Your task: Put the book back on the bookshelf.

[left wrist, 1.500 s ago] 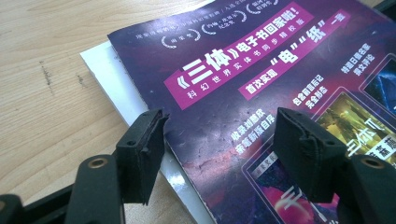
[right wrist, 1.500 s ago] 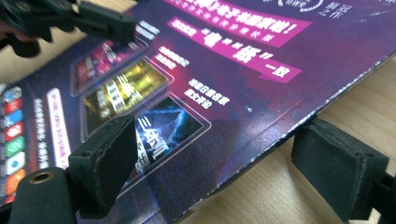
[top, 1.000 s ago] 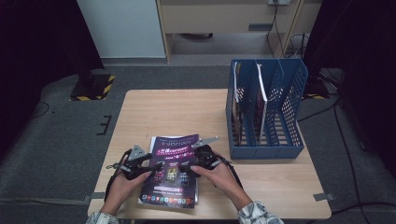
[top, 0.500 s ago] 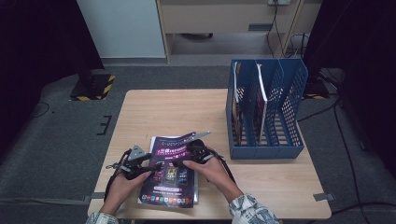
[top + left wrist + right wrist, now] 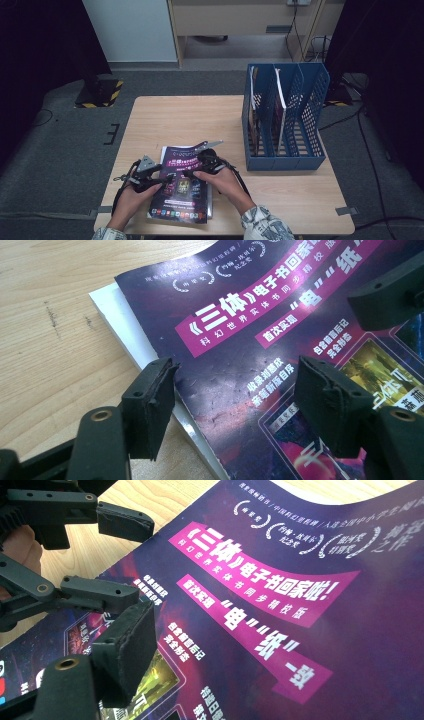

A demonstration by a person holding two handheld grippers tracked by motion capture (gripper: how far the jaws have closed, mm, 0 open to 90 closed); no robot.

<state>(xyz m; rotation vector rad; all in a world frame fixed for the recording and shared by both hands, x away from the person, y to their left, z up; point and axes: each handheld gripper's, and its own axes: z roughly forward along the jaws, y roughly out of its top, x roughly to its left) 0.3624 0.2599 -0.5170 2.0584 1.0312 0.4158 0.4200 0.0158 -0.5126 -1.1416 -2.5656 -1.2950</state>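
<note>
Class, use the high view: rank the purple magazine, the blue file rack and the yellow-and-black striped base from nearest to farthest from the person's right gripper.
1. The purple magazine, directly under the right gripper, at the table's near edge.
2. The blue file rack, standing on the table's right side.
3. The yellow-and-black striped base, on the floor beyond the table's far left corner.

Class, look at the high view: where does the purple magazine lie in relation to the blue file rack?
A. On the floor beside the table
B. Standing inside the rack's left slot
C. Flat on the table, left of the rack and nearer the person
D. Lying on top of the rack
C: the purple magazine lies flat on the wooden table, left of the blue file rack and close to the person's edge, under both grippers.
</note>
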